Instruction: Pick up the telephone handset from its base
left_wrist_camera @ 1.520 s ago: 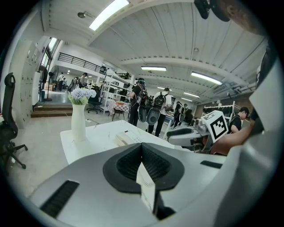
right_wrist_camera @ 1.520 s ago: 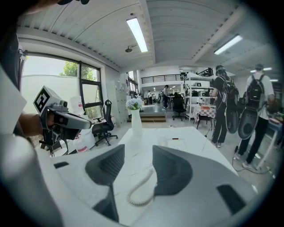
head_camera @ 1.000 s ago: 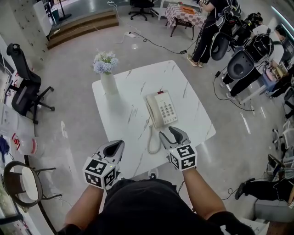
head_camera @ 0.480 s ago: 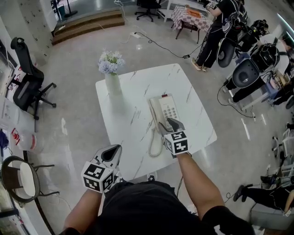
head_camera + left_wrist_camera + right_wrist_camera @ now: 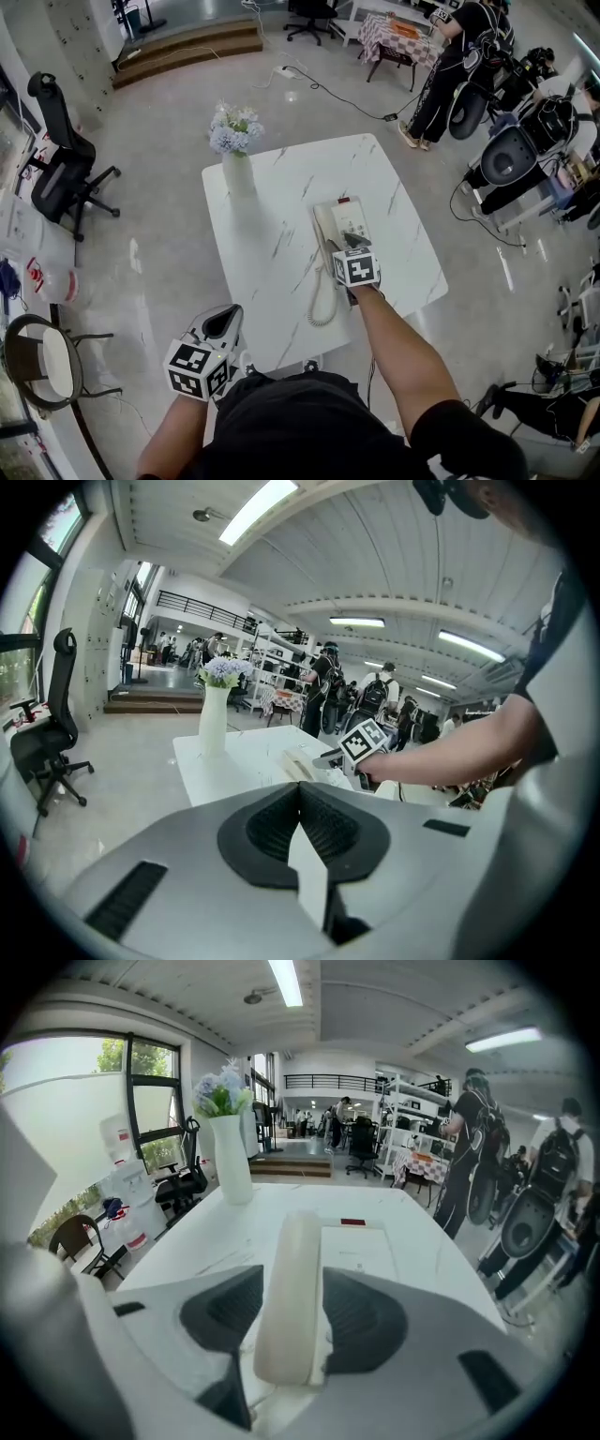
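— White marble desk [image 5: 272, 216] from the head view: what's on it?
— A cream telephone base [image 5: 354, 220]. Its handset [image 5: 324, 234] lies on the base's left side, with the right tool [image 5: 341, 244] over it. The left tool [image 5: 223, 321] is near the desk's front edge.
— Left gripper view?
— Jaws pressed together.
— Right gripper view?
— Jaws apart, straddling the handset's near end.

Cream handset [image 5: 286, 1297] rests along the left of its base [image 5: 366, 1246]
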`<state>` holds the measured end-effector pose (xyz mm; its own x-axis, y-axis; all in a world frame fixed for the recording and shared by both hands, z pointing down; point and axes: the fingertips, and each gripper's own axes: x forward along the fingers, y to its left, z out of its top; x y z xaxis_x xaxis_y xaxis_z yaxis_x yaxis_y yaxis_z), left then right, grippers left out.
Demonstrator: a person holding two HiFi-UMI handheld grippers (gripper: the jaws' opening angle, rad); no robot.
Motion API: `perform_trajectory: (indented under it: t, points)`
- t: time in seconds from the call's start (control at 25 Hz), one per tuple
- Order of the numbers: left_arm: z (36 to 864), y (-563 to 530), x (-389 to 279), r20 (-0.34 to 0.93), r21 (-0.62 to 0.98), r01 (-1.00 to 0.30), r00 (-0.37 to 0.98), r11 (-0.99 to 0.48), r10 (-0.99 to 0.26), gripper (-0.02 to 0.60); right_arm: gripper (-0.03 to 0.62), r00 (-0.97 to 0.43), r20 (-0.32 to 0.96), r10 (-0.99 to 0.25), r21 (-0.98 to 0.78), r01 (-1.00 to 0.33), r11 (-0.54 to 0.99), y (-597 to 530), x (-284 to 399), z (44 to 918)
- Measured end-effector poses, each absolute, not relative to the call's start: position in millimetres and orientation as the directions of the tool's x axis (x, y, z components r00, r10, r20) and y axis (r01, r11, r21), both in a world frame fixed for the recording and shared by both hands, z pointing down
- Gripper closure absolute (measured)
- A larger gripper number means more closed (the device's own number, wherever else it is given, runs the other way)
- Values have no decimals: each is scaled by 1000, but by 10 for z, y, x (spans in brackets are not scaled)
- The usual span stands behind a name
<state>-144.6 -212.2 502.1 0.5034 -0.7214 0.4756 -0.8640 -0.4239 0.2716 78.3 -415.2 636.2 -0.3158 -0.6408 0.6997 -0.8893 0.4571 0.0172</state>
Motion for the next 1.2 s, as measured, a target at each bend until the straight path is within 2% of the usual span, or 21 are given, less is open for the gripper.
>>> perform_trajectory:
  t: [0.16, 0.44, 0.68, 1.2]
  points:
    - [5039, -2086, -1523, 483, 275, -874, 486, -401, -728, 578, 408, -309, 723, -617, -12, -900, 437, -4274, 720, 6450]
    - [5052, -2066, -1659, 491, 282, -893, 448, -350, -747, 578, 407, -273, 756, -595, 34, -891, 452, -4403, 659, 6595]
    - [5060, -2019, -1741, 498, 287, -903, 427, -321, -755, 578, 385, -246, 780, -576, 40, -898, 438, -4463, 633, 6715]
    - [5037, -1990, -1820, 498, 283, -915, 396, -287, -772, 578, 370, -217, 795, -566, 56, -904, 424, -4519, 633, 6856]
